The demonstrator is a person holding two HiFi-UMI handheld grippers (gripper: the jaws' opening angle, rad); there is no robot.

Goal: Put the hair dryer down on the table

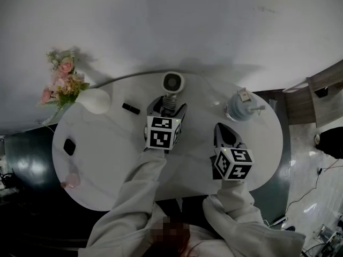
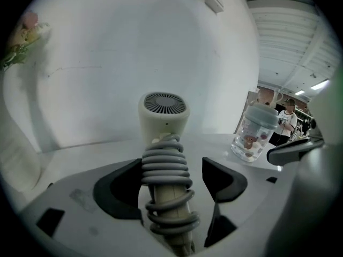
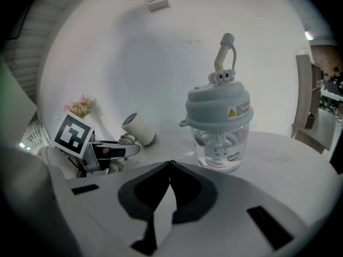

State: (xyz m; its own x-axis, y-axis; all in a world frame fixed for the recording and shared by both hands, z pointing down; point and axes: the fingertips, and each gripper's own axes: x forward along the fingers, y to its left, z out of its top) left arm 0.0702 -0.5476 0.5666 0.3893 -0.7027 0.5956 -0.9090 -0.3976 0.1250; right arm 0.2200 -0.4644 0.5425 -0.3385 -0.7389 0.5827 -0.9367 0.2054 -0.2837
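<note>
The hair dryer [image 2: 164,116] was noted lying on the counter [image 1: 118,143], its cord-wrapped handle between the wide-parted jaws of the left gripper [image 2: 172,178], apparently unclamped. The right gripper [image 3: 170,163] was seen closed, empty. Judged light, stiff, smooth-shelled — best taken at the coiled handle.

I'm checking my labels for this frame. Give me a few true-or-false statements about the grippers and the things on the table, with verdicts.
1. The hair dryer has its cord wound round its handle. True.
2. The left gripper is clamped on the handle. False: its jaws stand wide apart, with the right pad clear of the handle.
3. The right gripper holds the lidded cup. False: its jaws are together and empty, short of the cup.
4. In the head view, the flower vase stands on the left side of the table. True.
</note>
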